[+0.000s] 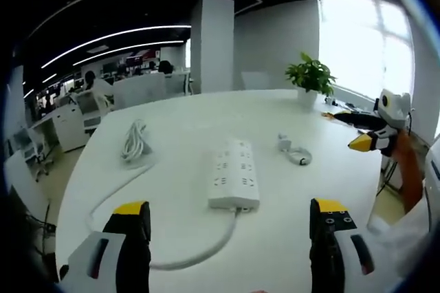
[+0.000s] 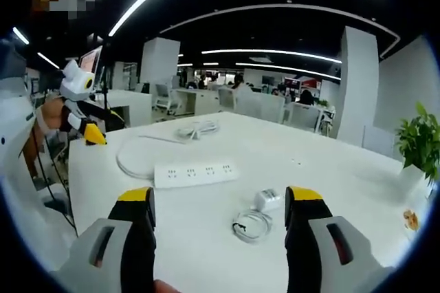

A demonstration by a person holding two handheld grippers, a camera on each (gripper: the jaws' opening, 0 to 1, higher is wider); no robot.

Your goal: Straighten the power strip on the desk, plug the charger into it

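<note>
We hold both tongs wide open and empty above the bench (image 1: 275, 111): the left tongs (image 1: 230, 228) just short of the power strip (image 1: 234, 173), the right tongs (image 2: 220, 214) just short of the charger (image 2: 267, 199). To square the strip well, we judge it best to press on its two long sides and turn it gently, minding the stiff cord (image 1: 199, 252) at its near end. The strip is a white slab with rows of sockets; the charger, a small white block with coiled cable, lies near the strip's side.
</note>
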